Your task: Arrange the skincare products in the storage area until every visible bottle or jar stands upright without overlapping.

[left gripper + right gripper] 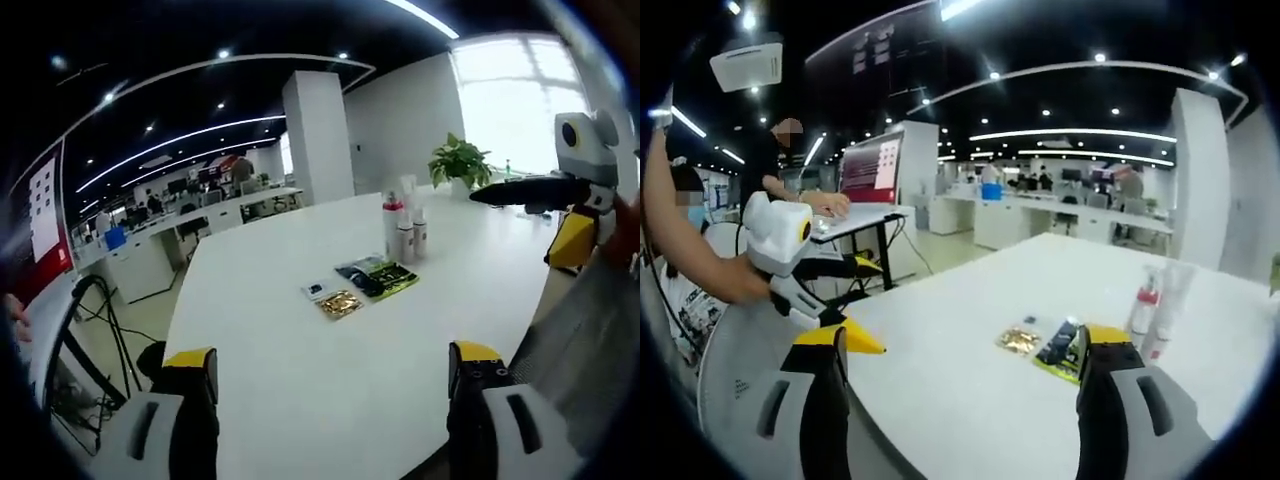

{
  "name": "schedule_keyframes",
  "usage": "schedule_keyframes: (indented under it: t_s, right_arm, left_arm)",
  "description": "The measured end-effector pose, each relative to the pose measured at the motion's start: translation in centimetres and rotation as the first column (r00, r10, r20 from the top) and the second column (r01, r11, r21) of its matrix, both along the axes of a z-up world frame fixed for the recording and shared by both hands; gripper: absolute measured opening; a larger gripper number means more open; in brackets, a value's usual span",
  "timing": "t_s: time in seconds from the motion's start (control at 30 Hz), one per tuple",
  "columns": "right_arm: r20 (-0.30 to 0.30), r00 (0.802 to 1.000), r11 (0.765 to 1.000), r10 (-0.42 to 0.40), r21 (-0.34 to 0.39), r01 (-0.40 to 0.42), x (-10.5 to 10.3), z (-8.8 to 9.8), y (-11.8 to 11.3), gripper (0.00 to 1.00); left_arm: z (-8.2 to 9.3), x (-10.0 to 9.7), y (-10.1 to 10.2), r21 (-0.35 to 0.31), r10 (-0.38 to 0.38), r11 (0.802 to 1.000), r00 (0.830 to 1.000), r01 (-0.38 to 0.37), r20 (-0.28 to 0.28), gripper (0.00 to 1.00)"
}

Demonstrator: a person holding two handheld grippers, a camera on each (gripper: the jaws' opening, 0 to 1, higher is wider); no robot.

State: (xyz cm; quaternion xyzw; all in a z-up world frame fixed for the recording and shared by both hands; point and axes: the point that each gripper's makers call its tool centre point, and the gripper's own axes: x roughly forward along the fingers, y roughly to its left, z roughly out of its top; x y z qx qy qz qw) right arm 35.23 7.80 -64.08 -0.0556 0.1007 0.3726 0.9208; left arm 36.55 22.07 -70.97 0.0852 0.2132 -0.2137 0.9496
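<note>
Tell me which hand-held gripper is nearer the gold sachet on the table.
Neither clearly. Both the left hand-held gripper and the right hand-held gripper hang open at the table's near edge, well short of the gold sachet.

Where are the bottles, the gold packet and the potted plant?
bottles [405, 235], left gripper view, on a middle bottle's body
gold packet [340, 304], left gripper view, on its shiny face
potted plant [460, 160], left gripper view, on its leaves

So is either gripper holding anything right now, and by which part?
Nothing is held. The left gripper and right gripper both stand open over the white table, well short of the bottles.
</note>
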Motion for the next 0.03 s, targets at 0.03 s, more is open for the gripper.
schedule_keyframes:
  t_s: [0.03]
  right_arm:
    - [0.001, 1.0, 1.0, 0.001, -0.002, -0.001, -0.01, -0.01, 0.02, 0.93]
  left_arm:
    - [-0.05, 0.03, 0.04, 0.0, 0.002, 1.0, 1.0, -0.002, -0.003, 0.98]
